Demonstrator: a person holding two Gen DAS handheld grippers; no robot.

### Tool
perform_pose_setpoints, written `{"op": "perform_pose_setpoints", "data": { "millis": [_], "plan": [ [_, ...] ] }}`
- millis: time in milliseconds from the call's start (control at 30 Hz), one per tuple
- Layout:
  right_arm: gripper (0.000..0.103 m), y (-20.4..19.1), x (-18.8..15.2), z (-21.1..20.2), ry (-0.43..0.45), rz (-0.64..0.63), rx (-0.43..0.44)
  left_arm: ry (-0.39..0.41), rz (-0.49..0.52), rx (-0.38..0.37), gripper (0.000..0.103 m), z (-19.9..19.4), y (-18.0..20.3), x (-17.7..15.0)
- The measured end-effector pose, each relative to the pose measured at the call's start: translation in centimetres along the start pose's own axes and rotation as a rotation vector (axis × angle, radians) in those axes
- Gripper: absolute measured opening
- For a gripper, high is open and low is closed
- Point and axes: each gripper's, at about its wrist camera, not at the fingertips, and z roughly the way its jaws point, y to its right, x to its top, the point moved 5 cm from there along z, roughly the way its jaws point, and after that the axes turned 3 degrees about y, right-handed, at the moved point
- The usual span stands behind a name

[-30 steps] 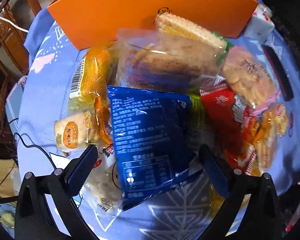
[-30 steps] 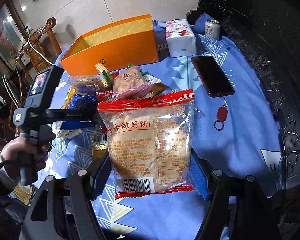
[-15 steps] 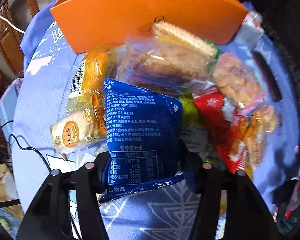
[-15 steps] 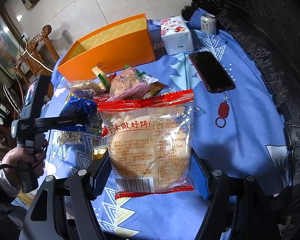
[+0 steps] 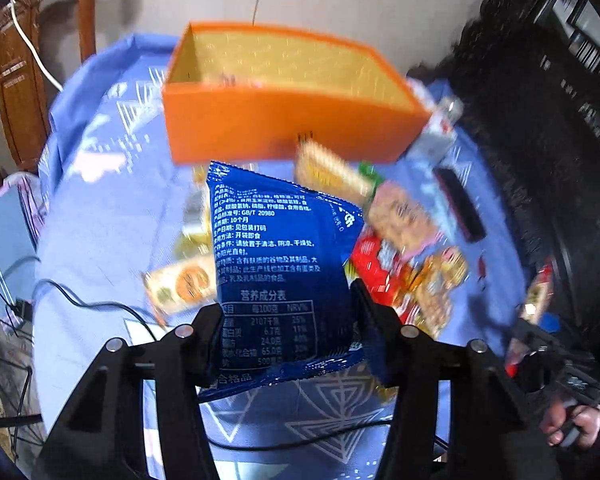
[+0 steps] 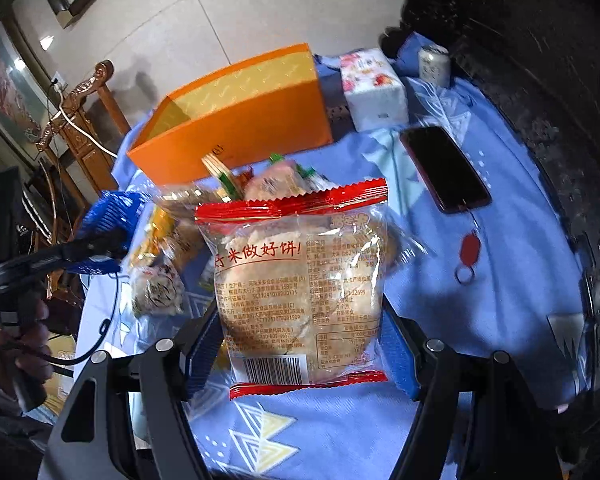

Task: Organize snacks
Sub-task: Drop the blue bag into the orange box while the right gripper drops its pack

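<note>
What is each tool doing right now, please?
Left tool: closed on the blue snack bag, lifted off the table.
Right tool: closed on the red-edged clear cracker bag.

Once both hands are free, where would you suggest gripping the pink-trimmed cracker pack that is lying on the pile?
Probably the pink-trimmed cracker pack is best pinched at its flat sealed lower end, coming from above and the phone side. The middle is puffy with loose crackers, and the orange box and other snacks crowd its remaining sides.

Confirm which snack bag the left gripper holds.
The blue bag, clamped in the left gripper; the right gripper holds the clear red-edged bag.
</note>
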Motion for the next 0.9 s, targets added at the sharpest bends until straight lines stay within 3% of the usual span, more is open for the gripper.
{"op": "perform_pose_setpoints", "data": {
  "millis": [167,367,667,700,800,900],
  "plan": [
    [0.072,-2.1,3.6,0.1,0.057,-0.033,0.037,0.117,0.026,-0.010,0.053,-3.6,-0.7,4.7],
    [0.072,-5.4,11.8,0.5,0.169,-0.055,0.114,0.217,0.070,-0.025,0.053,-5.3,0.0,11.3],
    [0.072,-9.7,25.2,4.4,0.301,-0.147,0.092,0.234,0.100,-0.004,0.054,-0.6,0.0,21.8],
    [0.073,-10.2,26.5,5.3,0.301,-0.165,0.078,0.232,0.102,0.003,0.057,-0.1,0.0,22.4],
    [0.088,-10.9,28.8,6.8,0.281,-0.198,0.024,0.248,0.076,0.099,0.099,0.5,-0.8,24.6],
    [0.089,-10.9,28.8,5.4,0.307,-0.198,0.029,0.317,0.048,0.094,0.099,-1.8,-1.4,24.6]
  ]
}}
